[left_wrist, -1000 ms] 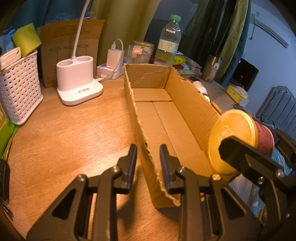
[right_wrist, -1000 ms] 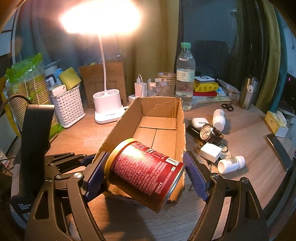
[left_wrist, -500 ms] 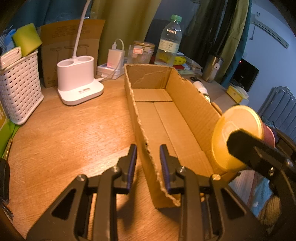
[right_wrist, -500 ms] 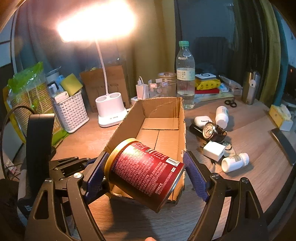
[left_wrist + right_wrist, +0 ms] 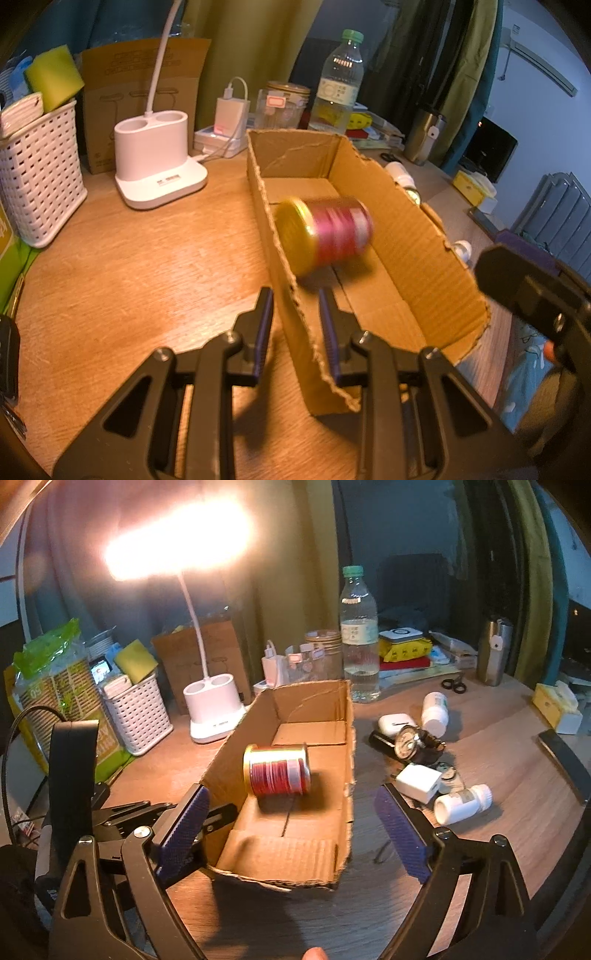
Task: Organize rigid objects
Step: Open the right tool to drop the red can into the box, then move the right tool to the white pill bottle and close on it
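The wooden table carries an open cardboard box, a white lamp base, a white basket, a water bottle, two white pill bottles and a white charger.

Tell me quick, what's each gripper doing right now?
Left gripper: fingers closed on the cardboard box side wall.
Right gripper: open, empty; the red can lies in the box.
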Available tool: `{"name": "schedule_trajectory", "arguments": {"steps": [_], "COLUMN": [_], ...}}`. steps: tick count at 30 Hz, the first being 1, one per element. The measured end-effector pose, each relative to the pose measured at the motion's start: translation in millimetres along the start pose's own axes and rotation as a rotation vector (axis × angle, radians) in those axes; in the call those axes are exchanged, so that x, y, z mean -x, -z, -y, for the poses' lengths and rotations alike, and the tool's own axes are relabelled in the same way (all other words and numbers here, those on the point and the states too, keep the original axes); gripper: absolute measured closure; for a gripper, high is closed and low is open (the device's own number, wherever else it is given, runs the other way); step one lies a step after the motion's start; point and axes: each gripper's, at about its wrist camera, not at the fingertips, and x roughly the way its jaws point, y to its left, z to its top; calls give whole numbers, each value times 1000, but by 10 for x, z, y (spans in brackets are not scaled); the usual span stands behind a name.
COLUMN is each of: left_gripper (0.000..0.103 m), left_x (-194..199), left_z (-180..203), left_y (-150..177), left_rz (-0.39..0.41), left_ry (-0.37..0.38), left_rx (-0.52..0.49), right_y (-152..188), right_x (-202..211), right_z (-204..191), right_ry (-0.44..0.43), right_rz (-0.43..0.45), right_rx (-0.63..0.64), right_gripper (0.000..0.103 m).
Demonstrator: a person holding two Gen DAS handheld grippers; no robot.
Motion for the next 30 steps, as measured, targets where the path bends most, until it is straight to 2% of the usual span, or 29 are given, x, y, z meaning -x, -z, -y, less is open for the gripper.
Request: {"name": "schedule_trajectory", "arguments": {"steps": [11, 21, 30], "left_gripper": [76, 76, 76], "left_x": [3, 3, 3], "left_z": [0, 0, 0], "left_y": [2, 1, 1], "left_rz": [0, 0, 0], "left_ry": [0, 0, 0], "left_rx": [0, 0, 0], "right_y": [-31, -54, -11], "right_x": [121, 256, 278], "right_z": [197, 586, 814], "right_ry": [89, 198, 257], "right_rz": [33, 65, 66], "right_rx": [-21, -64, -85], "right_gripper": [10, 10, 10]}}
